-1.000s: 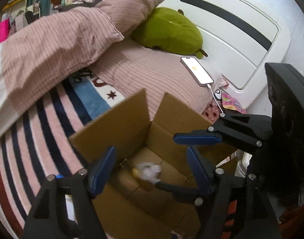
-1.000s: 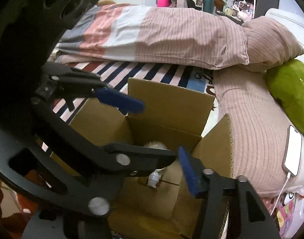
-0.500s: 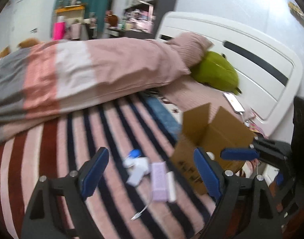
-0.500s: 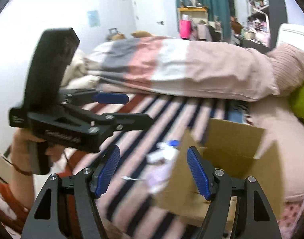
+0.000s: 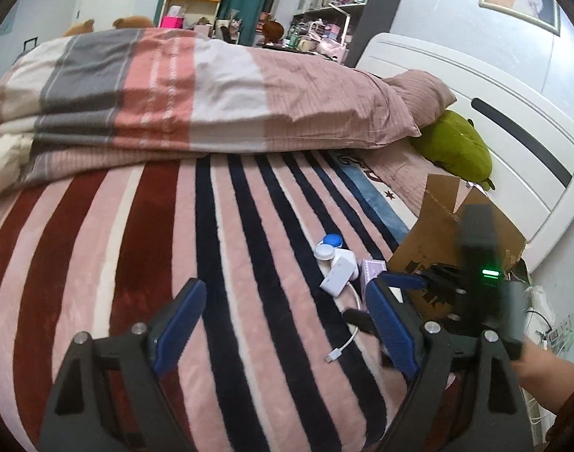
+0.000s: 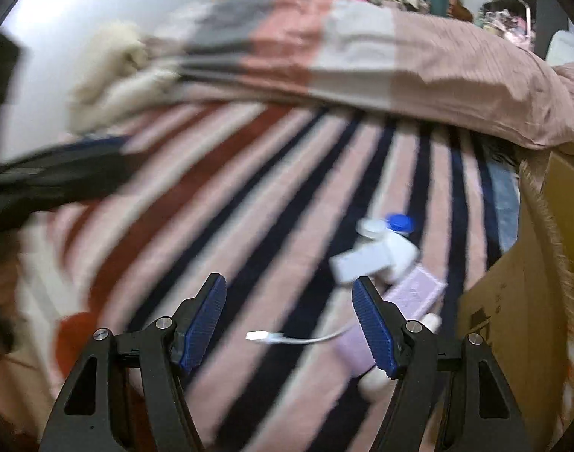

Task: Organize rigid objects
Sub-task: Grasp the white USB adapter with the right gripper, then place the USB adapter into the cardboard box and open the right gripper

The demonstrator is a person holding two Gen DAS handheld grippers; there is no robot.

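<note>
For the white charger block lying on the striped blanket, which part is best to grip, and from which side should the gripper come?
Probably grip the white charger block across its two long flat sides, coming from above. It lies flat on the striped blanket, its cable trails toward the camera, and the lilac box sits close beside it, so keep the open right gripper clear of both.
</note>
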